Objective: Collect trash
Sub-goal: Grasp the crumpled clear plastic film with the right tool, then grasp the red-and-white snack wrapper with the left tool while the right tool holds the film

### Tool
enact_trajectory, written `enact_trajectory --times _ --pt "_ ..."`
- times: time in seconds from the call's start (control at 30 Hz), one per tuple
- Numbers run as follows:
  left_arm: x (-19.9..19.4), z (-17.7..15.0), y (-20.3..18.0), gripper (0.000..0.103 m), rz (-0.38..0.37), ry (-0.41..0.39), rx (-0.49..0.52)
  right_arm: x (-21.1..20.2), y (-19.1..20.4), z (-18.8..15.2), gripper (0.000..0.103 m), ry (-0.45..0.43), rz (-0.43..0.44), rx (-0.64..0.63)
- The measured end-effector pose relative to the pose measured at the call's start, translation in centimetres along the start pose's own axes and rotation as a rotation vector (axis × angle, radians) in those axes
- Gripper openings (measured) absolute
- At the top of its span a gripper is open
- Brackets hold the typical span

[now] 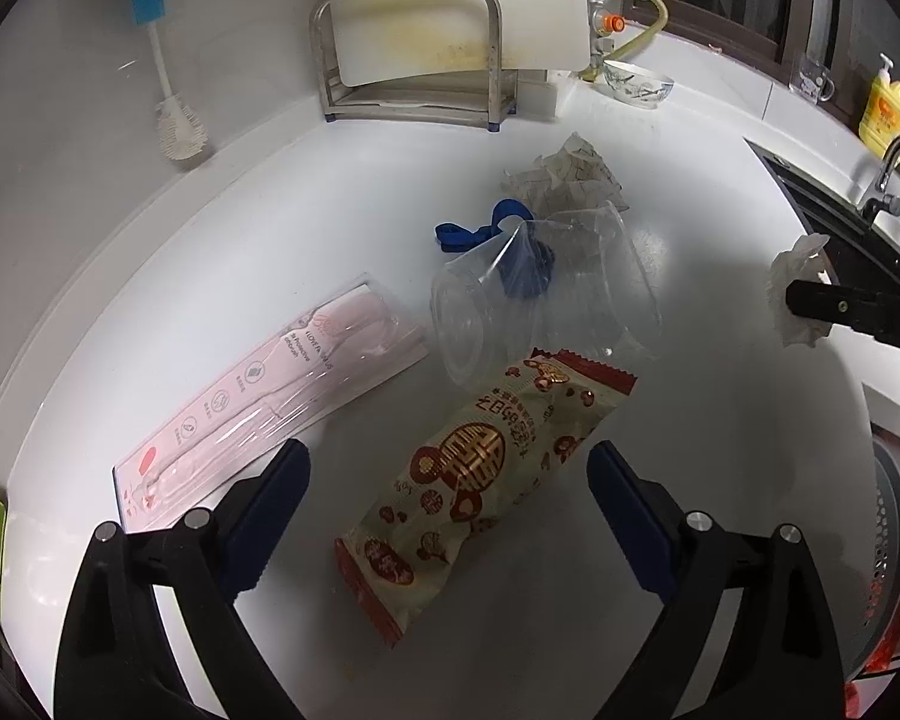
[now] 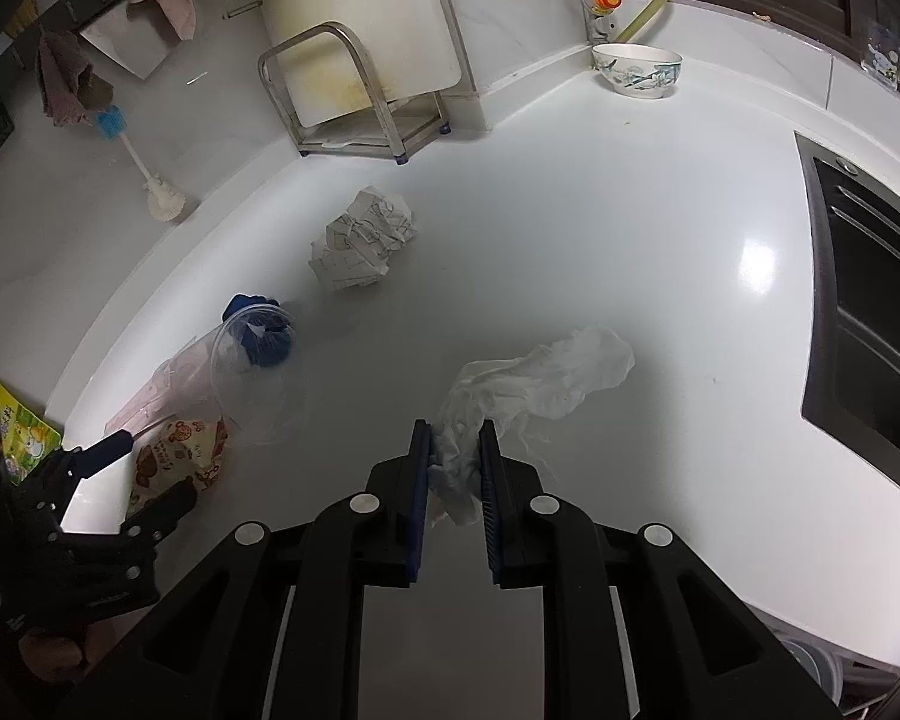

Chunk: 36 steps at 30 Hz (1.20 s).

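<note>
My left gripper is open, its fingers either side of a red and cream snack wrapper lying on the white counter. My right gripper is shut on a crumpled white tissue, also seen at the right edge of the left wrist view. Beyond the wrapper lie two clear plastic cups with blue material, a pink toothbrush package and a crumpled printed paper. The paper also shows in the right wrist view.
A metal rack with a white cutting board stands at the back wall, a bottle brush to its left, a patterned bowl at back right. The dark sink is on the right. A grey perforated bin sits low right.
</note>
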<state>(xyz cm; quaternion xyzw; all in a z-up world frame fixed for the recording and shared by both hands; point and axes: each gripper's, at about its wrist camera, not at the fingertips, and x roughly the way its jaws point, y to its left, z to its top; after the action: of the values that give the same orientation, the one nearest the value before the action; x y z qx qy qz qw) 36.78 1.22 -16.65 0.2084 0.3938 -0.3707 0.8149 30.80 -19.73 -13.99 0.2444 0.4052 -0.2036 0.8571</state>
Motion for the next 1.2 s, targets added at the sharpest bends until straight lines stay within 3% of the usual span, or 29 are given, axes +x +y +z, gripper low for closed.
enact_trajectory --times 0.13,0.27,0.43,1.2 --pt "0.4 0.1 -0.3 0.059 -0.016 0.022 0.009 -0.2 -0.1 -0.1 0.016 -0.001 0.003 0.005" --pt "0.0 -0.1 -0.7 0.047 -0.023 0.027 -0.011 -0.5 -0.2 -0.3 0.015 -0.002 0.012 0.008" --pt "-0.9 -0.5 -1.0 0.022 -0.012 0.045 -0.07 -0.9 -0.2 -0.6 0.015 -0.002 0.026 0.009" --pt "-7.7 -2.8 -4.0 0.012 0.07 0.012 -0.254 -6.4 -1.3 -3.1 0.016 0.019 0.126 -0.082"
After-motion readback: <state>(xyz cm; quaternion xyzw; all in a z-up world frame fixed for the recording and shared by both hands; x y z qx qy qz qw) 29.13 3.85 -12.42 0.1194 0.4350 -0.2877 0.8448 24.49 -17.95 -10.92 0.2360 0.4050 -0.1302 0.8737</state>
